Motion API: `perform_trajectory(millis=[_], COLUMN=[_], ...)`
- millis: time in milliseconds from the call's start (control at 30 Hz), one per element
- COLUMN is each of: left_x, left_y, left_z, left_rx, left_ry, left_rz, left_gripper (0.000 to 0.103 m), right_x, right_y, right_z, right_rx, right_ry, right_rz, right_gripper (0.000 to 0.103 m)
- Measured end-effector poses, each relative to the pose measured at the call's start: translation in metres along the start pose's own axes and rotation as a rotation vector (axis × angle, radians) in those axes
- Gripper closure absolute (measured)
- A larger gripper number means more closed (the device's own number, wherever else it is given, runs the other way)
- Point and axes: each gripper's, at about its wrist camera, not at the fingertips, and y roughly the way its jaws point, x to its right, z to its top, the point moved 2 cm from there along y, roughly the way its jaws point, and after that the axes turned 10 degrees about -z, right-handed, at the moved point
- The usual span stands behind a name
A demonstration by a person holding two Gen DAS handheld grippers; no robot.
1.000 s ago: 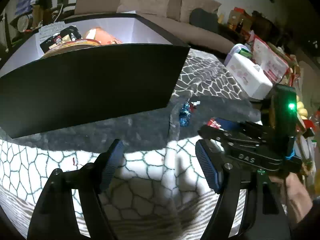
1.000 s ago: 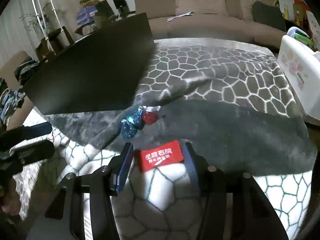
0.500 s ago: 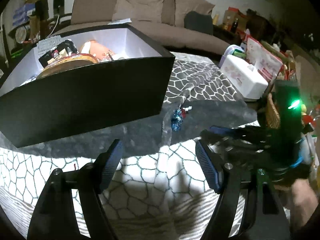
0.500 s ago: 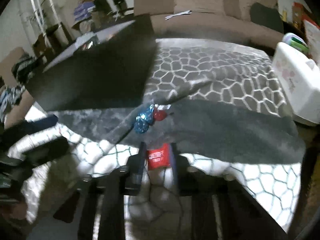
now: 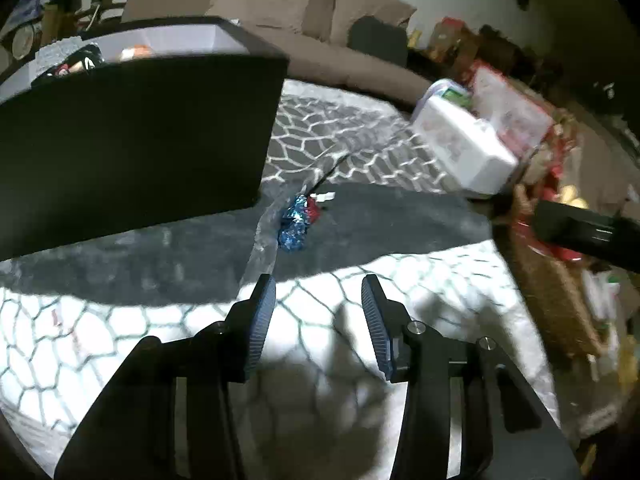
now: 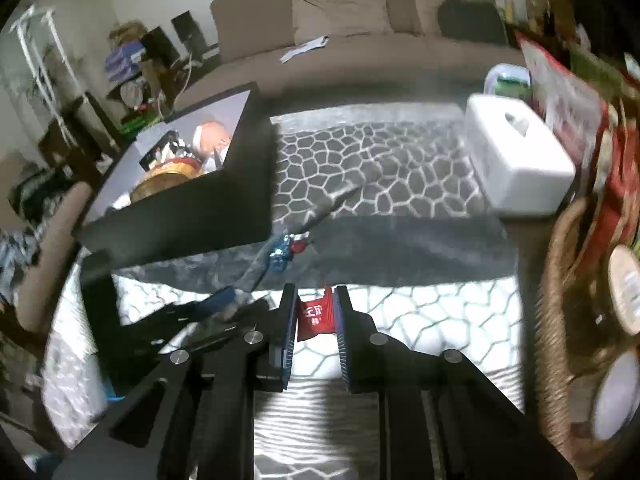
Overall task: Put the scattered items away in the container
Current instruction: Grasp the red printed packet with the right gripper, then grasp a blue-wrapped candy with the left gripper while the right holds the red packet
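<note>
The red packet (image 6: 315, 315) has risen off the tabletop (image 6: 420, 320), clamped in the right gripper (image 6: 315, 322). The left gripper (image 5: 318, 322), empty, is closing near foil candies (image 5: 296, 222) beside the black box (image 5: 132, 140).

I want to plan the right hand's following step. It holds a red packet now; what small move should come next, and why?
Probably carry it up and left, over the open black box. The right gripper is shut on the red packet, which hangs clear of the patterned cloth. The box already holds other items, and its near wall stands between gripper and opening.
</note>
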Motion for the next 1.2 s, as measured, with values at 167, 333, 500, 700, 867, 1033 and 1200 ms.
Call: perform_trajectory(millis=[167,333,500,700,867,1033,1200], left_x=[0.001,-0.005,-0.014,-0.033,-0.022,-0.012,0.008], left_y=[0.035,0.050,0.052,0.042,0.047,0.056,0.069], left_z=[0.007,0.019,0.020,0.016,0.016,0.022,0.025], left_rx=[-0.032,0.004,0.013,0.047,0.029,0.022,0.017], left_ry=[-0.007,-0.055,-0.096,-0.183,-0.140,-0.124,-0.085], left_rz=[0.062,0.092,0.102,0.049,0.126,0.179,0.227], left_gripper=[0.080,0.080,0.096,0.103,0.102,0.085,0.045], right_x=[0.004,0.029,0.041,0.026,0.022,0.029,0.040], right_y=[0.012,0.034,0.037,0.029,0.037,0.044,0.045], right_z=[-0.003,-0.006,-0.001,-0.003,-0.009,-0.006,0.003], right_rx=[-0.024,-0.067,-0.070,-0.059,-0.082,-0.090,-0.086], right_ry=[-0.081,-0.075,-0.044,-0.079,-0.099,-0.085,-0.039], right_rz=[-0.043,-0.079,-0.073,-0.064,-0.068,-0.072,-0.053], right_gripper=[0.086,0.086,0.086,0.086,0.085,0.085,0.085])
